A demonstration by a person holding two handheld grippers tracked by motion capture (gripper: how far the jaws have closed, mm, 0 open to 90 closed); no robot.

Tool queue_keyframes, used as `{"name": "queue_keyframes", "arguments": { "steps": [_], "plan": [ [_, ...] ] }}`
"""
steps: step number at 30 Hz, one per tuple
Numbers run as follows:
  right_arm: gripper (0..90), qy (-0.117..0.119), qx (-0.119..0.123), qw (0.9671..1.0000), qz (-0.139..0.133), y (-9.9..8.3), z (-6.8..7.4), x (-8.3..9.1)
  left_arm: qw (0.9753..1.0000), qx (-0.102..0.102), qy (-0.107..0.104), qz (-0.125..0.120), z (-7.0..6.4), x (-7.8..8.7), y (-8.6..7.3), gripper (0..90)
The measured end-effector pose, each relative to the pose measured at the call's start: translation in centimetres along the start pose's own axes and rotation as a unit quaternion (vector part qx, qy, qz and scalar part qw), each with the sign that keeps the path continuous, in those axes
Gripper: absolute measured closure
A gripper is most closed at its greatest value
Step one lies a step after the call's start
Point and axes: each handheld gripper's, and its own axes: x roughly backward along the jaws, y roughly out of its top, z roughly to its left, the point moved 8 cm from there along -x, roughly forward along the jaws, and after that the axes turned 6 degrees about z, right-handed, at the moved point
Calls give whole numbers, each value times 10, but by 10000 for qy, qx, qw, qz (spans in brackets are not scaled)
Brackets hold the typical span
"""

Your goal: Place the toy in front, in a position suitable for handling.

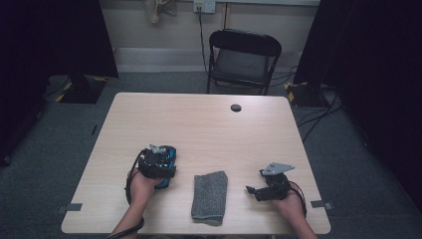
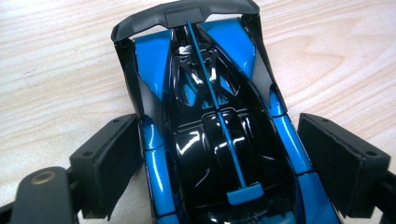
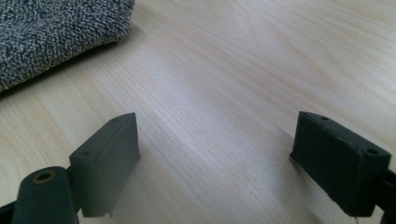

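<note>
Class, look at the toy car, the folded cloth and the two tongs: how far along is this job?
Early stage. Done: the left tongs are placed around the blue and black toy car, jaws open on either side, a small gap showing on each side. In hand: closing on the car. Left: everything else; the grey cloth lies folded and untouched on the table, and the right tongs sit open beside it, holding nothing.

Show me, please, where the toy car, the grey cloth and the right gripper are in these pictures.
toy car (image 2: 219,140): left gripper view, on its glossy black roof.
grey cloth (image 1: 210,195): high view, on the middle of the folded fabric.
right gripper (image 3: 217,158): right gripper view, midway between its fingers.
</note>
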Motion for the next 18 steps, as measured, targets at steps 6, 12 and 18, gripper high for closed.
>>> {"name": "queue_keyframes", "arguments": {
  "steps": [6,12,18],
  "plan": [
    [139,-3,-5,10000,2,0,0,0,9997,212,139,-12,-2,1,1,200],
    [139,-3,-4,10000,3,0,0,0,9989,364,263,-96,-3,0,2,220],
    [139,-5,-6,10000,-1,0,0,0,9993,197,297,-110,-2,1,3,261]
  ]
}}
